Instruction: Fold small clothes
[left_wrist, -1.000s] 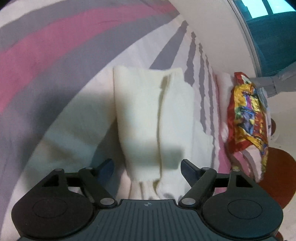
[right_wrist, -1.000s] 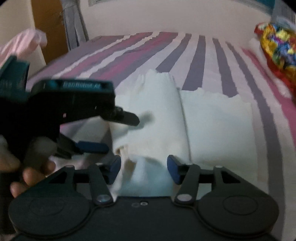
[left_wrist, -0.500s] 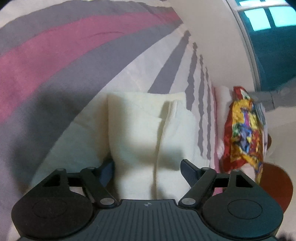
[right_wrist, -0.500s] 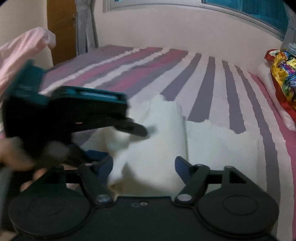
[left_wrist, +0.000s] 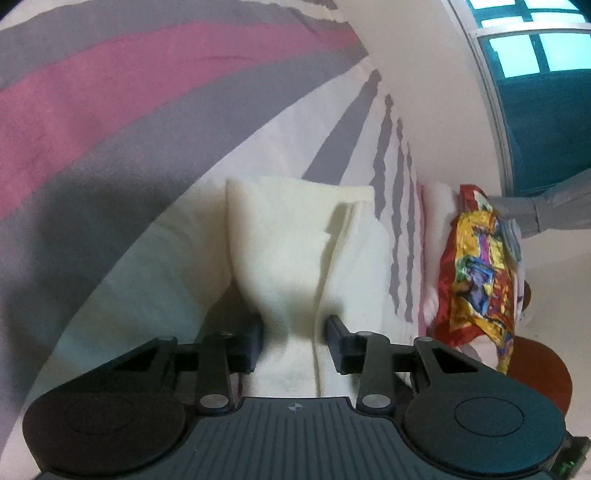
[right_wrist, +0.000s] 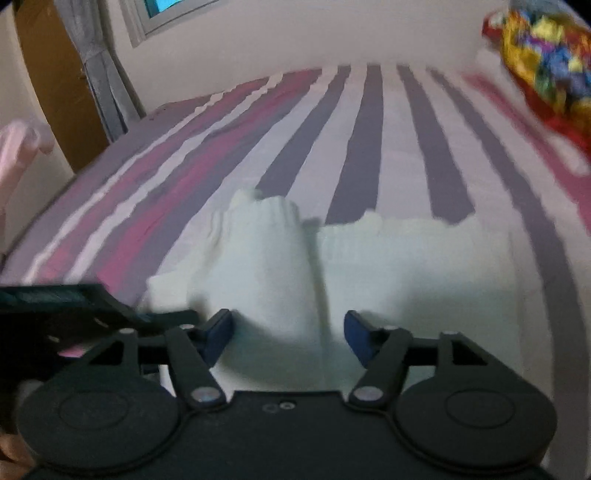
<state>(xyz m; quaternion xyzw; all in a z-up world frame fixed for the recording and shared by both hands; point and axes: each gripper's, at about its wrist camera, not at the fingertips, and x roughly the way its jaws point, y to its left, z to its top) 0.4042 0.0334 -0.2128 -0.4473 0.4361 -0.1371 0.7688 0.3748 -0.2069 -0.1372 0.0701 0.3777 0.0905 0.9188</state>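
A small cream-white garment (left_wrist: 295, 236) lies partly folded on the striped bedsheet (left_wrist: 110, 110). My left gripper (left_wrist: 293, 334) has narrowed its jaws on the garment's near edge, with cloth bunched between the fingers. In the right wrist view the same garment (right_wrist: 280, 258) lies with one raised fold on the left and a flat part on the right. My right gripper (right_wrist: 288, 332) is open, its fingers on either side of the raised fold. The left gripper's body (right_wrist: 74, 306) shows at the lower left.
A red and yellow patterned bundle (left_wrist: 476, 273) lies at the bed's right side, also in the right wrist view (right_wrist: 546, 70). A pink cloth (right_wrist: 18, 147) hangs at the left. A wall, a curtain (right_wrist: 99, 74) and a window (left_wrist: 535, 44) lie beyond the bed.
My left gripper's jaws have closed in on the garment's near edge. My right gripper has opened wider and moved back, and the left gripper has dropped lower in its view.
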